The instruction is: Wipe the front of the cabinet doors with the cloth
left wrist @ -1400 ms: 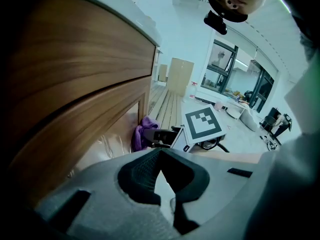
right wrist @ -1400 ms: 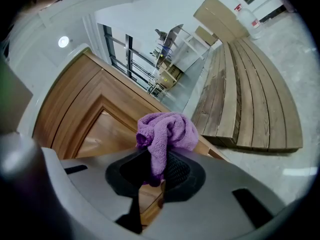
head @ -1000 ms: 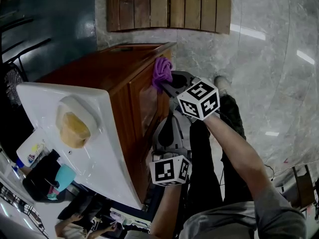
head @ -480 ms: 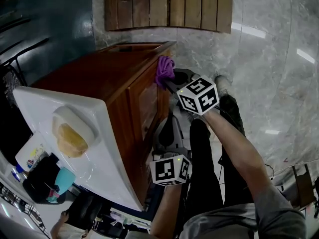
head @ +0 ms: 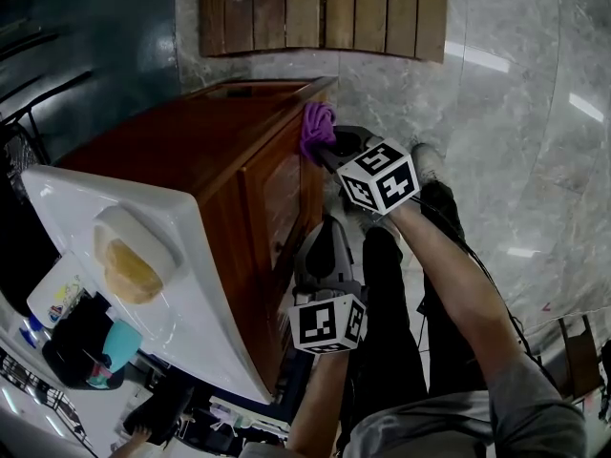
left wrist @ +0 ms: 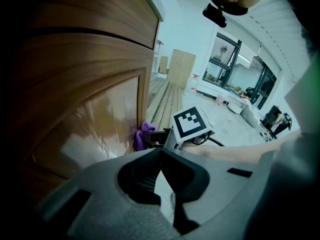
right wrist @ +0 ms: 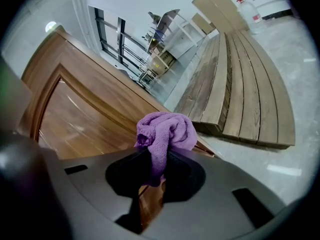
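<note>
Most of the wiping seemingly left: grips purple cloth (right wrist: 165, 131) tight in right gripper (right wrist: 150, 170), presses it against cabinet door (head: 284, 198) at upper far corner; holds left gripper (left wrist: 162, 165) closed, empty, alongside.

The right gripper (head: 326, 151) reaches forward at the end of a bare, outstretched right forearm (head: 449, 275), its jaws clamped on a bunched purple cloth (right wrist: 165, 129); the left gripper (head: 330, 232) sits lower, nearer the body, jaws closed together with nothing between.
</note>
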Action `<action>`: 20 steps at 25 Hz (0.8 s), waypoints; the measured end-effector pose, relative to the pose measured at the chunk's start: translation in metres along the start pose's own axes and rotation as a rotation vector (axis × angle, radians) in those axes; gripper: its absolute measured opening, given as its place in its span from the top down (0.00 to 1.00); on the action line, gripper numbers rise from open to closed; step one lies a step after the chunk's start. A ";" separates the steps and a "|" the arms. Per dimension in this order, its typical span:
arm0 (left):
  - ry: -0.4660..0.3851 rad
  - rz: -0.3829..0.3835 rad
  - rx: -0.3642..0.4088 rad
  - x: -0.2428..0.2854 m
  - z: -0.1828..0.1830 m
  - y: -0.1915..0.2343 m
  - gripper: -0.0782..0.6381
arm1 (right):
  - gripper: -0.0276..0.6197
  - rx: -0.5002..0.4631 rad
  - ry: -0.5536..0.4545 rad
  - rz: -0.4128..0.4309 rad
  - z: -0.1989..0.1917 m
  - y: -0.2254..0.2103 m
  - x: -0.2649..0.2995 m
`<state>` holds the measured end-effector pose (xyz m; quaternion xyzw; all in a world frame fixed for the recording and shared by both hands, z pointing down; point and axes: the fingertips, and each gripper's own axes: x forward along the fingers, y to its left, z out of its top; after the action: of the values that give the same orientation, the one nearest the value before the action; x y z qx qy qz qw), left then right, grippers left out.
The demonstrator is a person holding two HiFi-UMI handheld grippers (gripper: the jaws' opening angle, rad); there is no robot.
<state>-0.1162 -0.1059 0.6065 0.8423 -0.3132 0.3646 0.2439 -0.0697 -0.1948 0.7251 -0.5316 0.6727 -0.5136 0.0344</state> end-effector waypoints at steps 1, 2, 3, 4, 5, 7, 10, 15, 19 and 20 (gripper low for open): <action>0.001 0.001 -0.001 0.000 0.000 0.000 0.88 | 0.86 0.001 0.005 -0.010 -0.001 -0.003 0.001; 0.002 0.003 -0.003 0.000 -0.001 0.000 0.88 | 0.86 0.004 0.012 -0.021 -0.003 -0.007 0.002; 0.003 0.003 -0.006 -0.001 -0.001 0.000 0.88 | 0.86 0.010 0.018 -0.030 -0.005 -0.011 0.003; 0.003 0.004 -0.009 -0.001 -0.002 0.001 0.88 | 0.86 0.016 0.025 -0.038 -0.007 -0.014 0.004; 0.002 0.006 -0.012 -0.002 -0.003 0.001 0.88 | 0.86 0.020 0.034 -0.047 -0.010 -0.017 0.005; 0.001 0.011 -0.013 -0.003 -0.003 0.002 0.88 | 0.86 0.020 0.057 -0.075 -0.015 -0.023 0.007; -0.001 0.014 -0.007 -0.007 -0.004 0.002 0.88 | 0.86 0.029 0.070 -0.112 -0.022 -0.027 0.005; -0.010 0.022 -0.009 -0.013 -0.005 0.006 0.88 | 0.86 0.068 0.049 -0.104 -0.030 -0.022 -0.004; -0.021 0.024 -0.012 -0.019 -0.005 0.004 0.88 | 0.86 0.077 0.004 -0.094 -0.028 -0.014 -0.019; -0.024 0.024 -0.013 -0.021 -0.005 0.003 0.88 | 0.86 0.080 -0.007 -0.090 -0.027 -0.012 -0.023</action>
<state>-0.1318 -0.0970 0.5941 0.8412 -0.3287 0.3553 0.2410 -0.0676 -0.1586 0.7345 -0.5614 0.6267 -0.5394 0.0347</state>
